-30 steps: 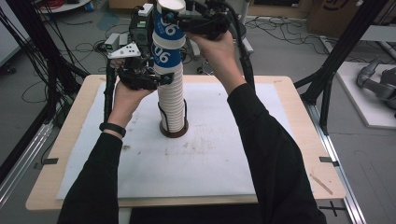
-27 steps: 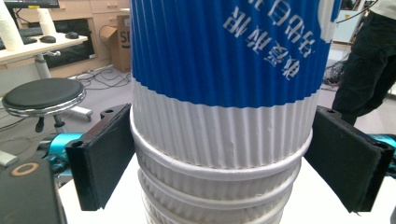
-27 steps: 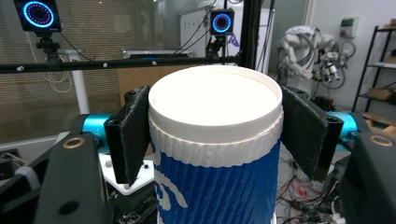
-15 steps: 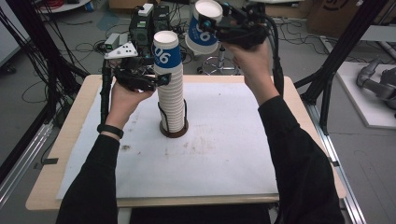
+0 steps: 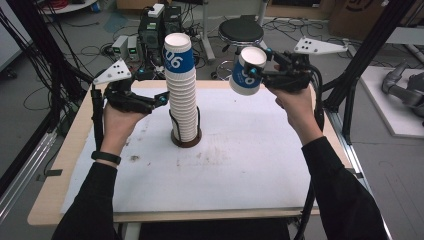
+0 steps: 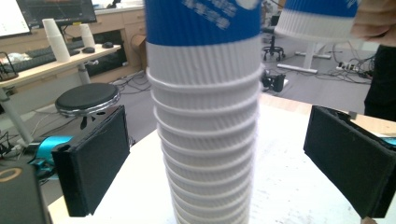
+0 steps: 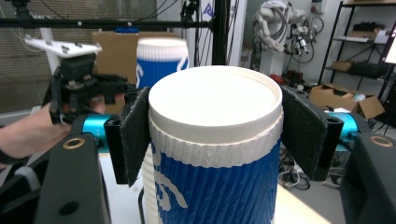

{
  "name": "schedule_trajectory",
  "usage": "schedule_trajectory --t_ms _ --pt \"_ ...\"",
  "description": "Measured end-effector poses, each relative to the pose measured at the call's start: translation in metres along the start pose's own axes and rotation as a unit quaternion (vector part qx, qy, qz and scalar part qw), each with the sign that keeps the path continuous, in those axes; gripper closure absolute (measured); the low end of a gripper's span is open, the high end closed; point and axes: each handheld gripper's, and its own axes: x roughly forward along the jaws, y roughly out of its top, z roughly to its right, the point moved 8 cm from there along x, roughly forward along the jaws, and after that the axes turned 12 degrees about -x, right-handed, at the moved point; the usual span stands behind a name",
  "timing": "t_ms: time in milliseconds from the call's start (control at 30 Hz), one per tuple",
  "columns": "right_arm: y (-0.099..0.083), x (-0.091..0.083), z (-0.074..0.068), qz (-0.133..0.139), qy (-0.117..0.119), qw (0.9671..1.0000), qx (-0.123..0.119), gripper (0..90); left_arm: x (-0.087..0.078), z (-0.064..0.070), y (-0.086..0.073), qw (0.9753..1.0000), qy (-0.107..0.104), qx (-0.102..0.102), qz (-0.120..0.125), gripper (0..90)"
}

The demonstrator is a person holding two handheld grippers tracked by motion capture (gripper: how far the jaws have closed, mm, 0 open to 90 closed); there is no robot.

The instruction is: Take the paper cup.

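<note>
A tall stack of paper cups point(image 5: 183, 95) stands upright in a dark ring holder point(image 5: 186, 140) near the middle of the white mat point(image 5: 240, 175) on the counter point(image 5: 55, 200). The left gripper point(image 5: 161, 99) sits just beside the stack on its left side, its jaws spread wide apart with the ribbed cup walls standing between them but touched by neither pad, as the left gripper view shows. To the right of the stack and clear of it, the right gripper point(image 5: 256, 76) is clamped on a single blue-and-white cup point(image 5: 247, 71), held aloft above the counter's far edge, its open mouth tilted slightly toward the stack.
</note>
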Motion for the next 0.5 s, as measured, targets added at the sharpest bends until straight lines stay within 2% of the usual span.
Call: schedule_trajectory --t_ms 67,300,500 --pt "-0.004 -0.001 -0.001 -0.003 0.001 1.0000 -0.001 30.1 -0.003 0.003 -0.004 1.0000 -0.004 0.000 0.002 6.9" --pt "-0.036 -0.014 -0.013 -0.024 0.011 0.9997 -0.002 30.1 -0.010 0.013 -0.025 0.9999 -0.013 -0.003 -0.004 6.9" --pt "-0.054 -0.020 -0.020 -0.039 0.016 0.9991 0.000 30.1 -0.013 0.027 -0.051 0.9992 -0.037 -0.012 -0.011 6.9"
